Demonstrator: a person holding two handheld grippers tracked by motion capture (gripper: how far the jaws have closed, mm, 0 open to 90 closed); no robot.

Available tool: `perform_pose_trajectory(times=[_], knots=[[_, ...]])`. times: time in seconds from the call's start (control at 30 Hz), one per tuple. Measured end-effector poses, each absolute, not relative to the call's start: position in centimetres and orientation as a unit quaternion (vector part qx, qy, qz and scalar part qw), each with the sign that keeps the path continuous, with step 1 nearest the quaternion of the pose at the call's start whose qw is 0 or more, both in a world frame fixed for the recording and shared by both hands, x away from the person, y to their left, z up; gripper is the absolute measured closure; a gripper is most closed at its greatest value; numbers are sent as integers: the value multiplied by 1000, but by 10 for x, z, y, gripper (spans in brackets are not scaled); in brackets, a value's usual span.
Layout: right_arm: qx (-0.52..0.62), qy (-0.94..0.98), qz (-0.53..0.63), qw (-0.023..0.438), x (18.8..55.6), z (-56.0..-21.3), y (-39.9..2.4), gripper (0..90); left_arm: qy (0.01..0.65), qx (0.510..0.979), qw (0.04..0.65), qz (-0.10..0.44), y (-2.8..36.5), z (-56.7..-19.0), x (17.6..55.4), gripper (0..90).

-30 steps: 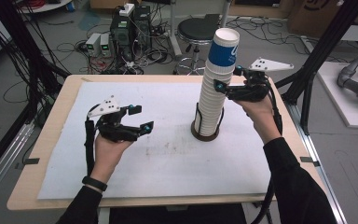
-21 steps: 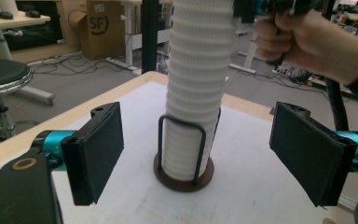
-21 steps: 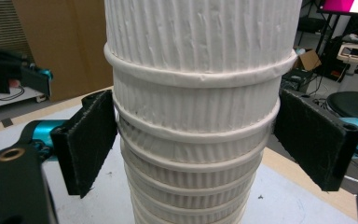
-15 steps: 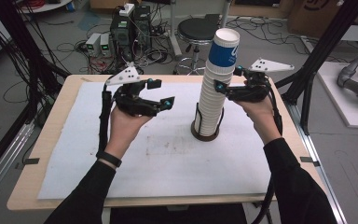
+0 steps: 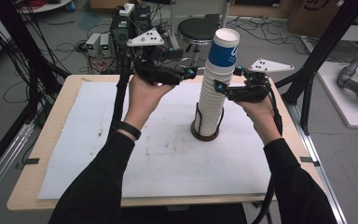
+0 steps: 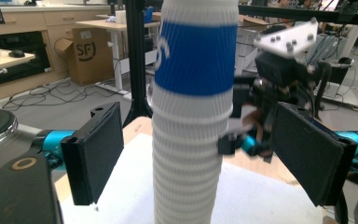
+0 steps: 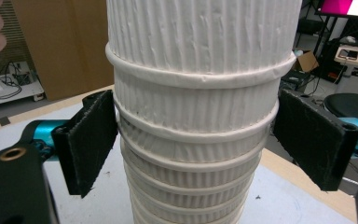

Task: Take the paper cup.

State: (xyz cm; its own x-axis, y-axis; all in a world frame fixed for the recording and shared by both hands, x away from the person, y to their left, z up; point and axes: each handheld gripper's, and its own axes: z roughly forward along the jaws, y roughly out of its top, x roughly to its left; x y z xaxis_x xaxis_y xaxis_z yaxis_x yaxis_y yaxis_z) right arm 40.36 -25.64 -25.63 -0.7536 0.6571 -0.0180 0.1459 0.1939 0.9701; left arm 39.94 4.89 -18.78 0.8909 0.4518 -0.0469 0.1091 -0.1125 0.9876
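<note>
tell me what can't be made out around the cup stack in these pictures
- Top of the cup stack: cut off by the upper edge in both gripper views.
- Print on the blue top cup: too small in the high view, turned away in the left gripper view.
- Right hand-held gripper: its right pad sits behind the stack's rim, so contact there is unclear.
- Holder: its inside is hidden by the cups.

Cup stack (image 5: 214, 88) stands in a holder (image 5: 205, 133) on the table (image 5: 37, 154); stool (image 5: 199, 30) behind.
</note>
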Motion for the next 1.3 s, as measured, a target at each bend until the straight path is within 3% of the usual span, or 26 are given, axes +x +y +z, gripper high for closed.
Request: perform_pose_trajectory(times=[0.53,0.73,1.3], knots=[[270,740,575,222,403,-256,-257,150,176,731,647,123,-4,-150,427,176],[268,740,574,223,403,-256,-258,152,174,730,650,120,-20,-146,435,222],[268,740,575,225,401,-256,-259,164,180,727,654,105,-27,-146,444,301]])
